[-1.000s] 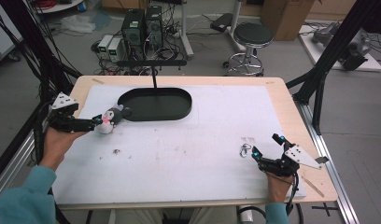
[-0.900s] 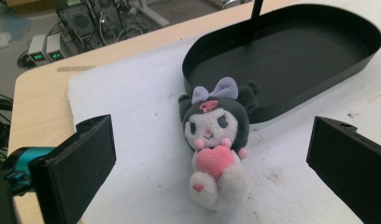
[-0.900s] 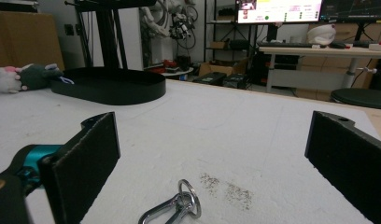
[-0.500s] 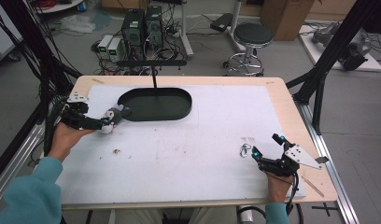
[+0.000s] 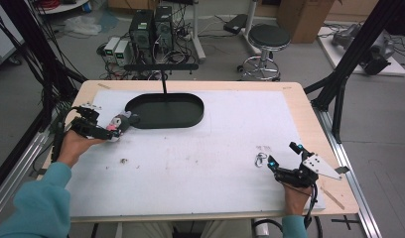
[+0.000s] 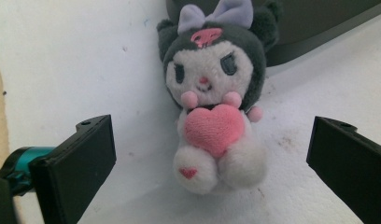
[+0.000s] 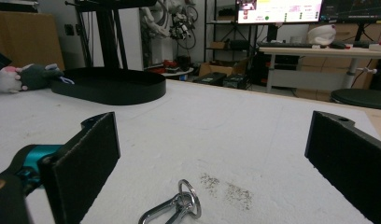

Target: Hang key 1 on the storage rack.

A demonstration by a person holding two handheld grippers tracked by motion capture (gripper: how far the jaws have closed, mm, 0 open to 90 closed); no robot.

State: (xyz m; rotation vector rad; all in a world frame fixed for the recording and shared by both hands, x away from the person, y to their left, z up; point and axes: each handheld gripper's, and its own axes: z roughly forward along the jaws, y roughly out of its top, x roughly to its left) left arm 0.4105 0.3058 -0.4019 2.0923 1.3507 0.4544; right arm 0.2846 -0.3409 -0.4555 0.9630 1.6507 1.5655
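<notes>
Plush toy [image 6: 215,109] against tray [image 5: 166,111] edge, left tongs [image 6: 207,154] spread wide

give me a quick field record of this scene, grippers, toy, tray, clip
left gripper: open, jaws either side of the plush toy, not closed on it
plush toy: dark-hooded doll with lilac bow and pink heart, lying on the white mat beside the tray's left end
tray: black oval, looks empty, at the far middle of the mat
right gripper: open, low over the mat near the right front
metal clip: silver snap hook with ring, flat on the mat just ahead of the right gripper
mat: white, covers the wooden table
</notes>
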